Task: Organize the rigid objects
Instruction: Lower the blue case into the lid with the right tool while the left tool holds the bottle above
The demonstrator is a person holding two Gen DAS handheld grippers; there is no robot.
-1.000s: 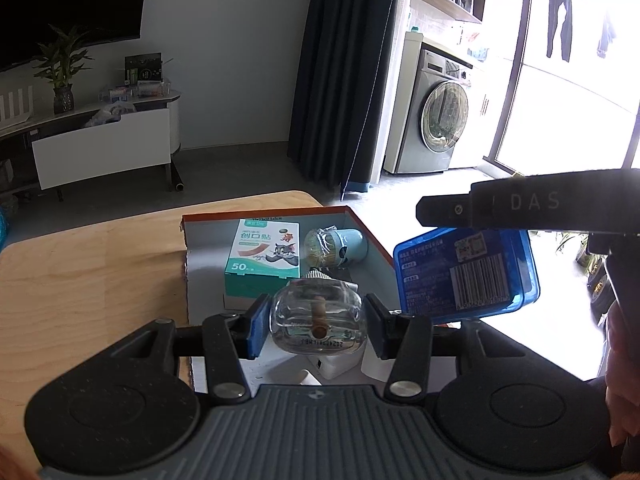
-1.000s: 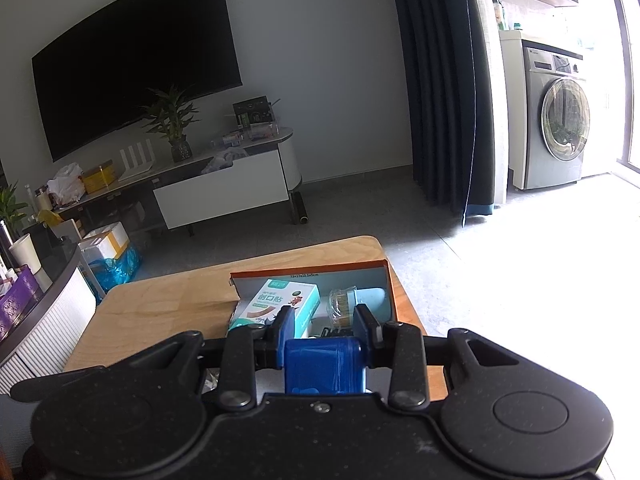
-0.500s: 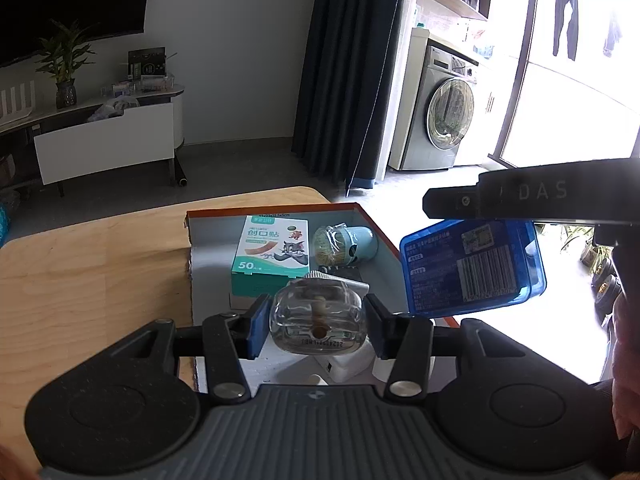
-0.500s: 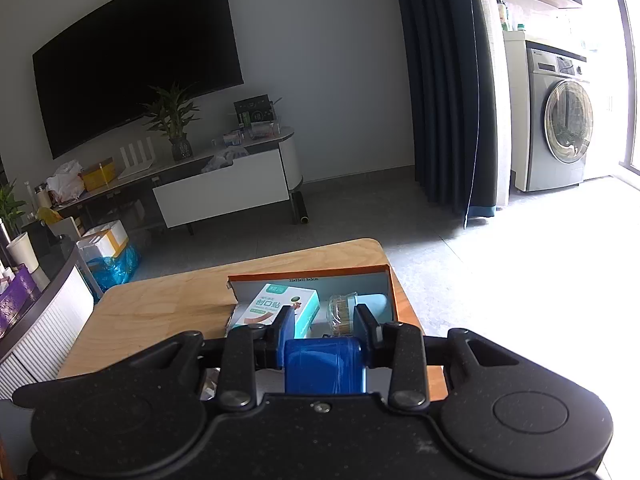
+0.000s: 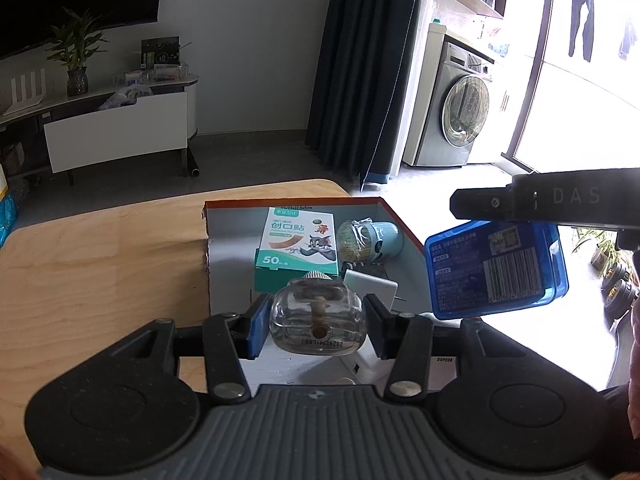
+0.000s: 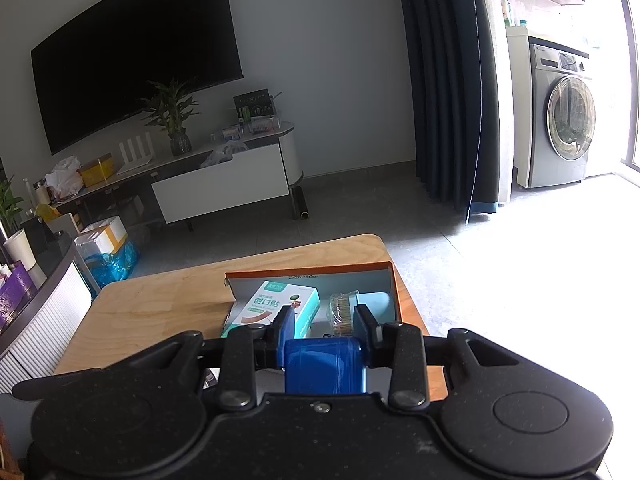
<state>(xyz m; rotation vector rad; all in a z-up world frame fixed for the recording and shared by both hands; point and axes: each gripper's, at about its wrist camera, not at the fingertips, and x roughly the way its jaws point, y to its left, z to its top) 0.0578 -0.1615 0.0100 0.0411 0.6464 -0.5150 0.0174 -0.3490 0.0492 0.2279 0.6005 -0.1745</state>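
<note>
Both grippers have shifted only slightly since the earlier frames, and each grip is unchanged. Left gripper pinches a clear glass bottle above the near end of the orange-edged box. Right gripper pinches a blue plastic case, held above the box's right side. Inside the box lie a bandage carton and a toothpick jar. The box rests on a light wooden table. Beyond stand a TV console, a dark curtain and a washing machine.
</note>
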